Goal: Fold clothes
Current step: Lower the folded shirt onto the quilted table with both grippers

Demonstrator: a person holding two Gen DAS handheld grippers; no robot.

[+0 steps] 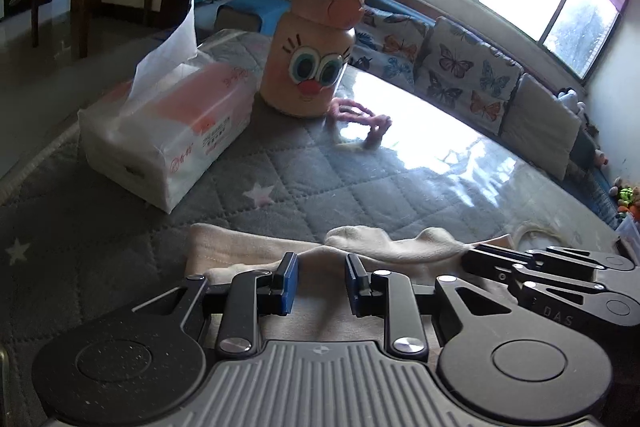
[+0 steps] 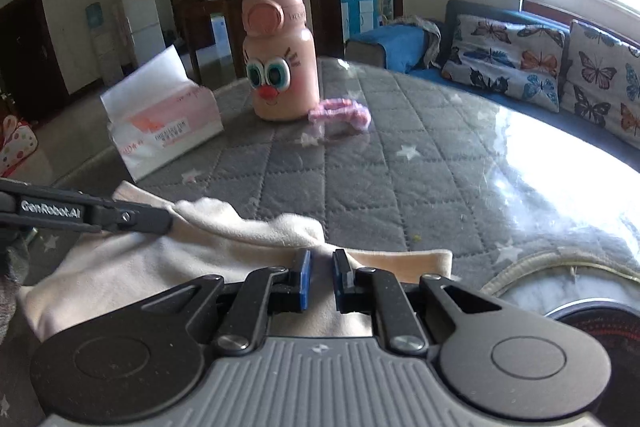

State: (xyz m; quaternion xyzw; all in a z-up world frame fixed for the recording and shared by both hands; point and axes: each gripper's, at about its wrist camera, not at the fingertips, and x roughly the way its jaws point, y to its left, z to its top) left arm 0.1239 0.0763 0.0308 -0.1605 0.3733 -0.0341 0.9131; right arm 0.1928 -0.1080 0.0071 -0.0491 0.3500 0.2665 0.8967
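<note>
Through the left wrist camera I saw my left gripper (image 1: pixel 321 283) low over the cream garment (image 1: pixel 256 251), which lay bunched at the near edge of the desk (image 1: pixel 340 187) on its grey quilted cover. The jaws stood apart with a clear gap, cloth lying under and between them; I could not tell if they pinched it. The right gripper (image 1: pixel 552 271) reached in just beside, over the same garment. Beyond stood a tissue pack (image 1: pixel 168 139) and a peach cartoon-face bottle (image 1: pixel 312 55).

Through the right wrist camera the right gripper (image 2: pixel 322 281) hovered over the garment's (image 2: pixel 168 259) edge, jaws narrowly parted, nothing clearly held. The left gripper (image 2: pixel 84 215) touched the cloth's left side.
</note>
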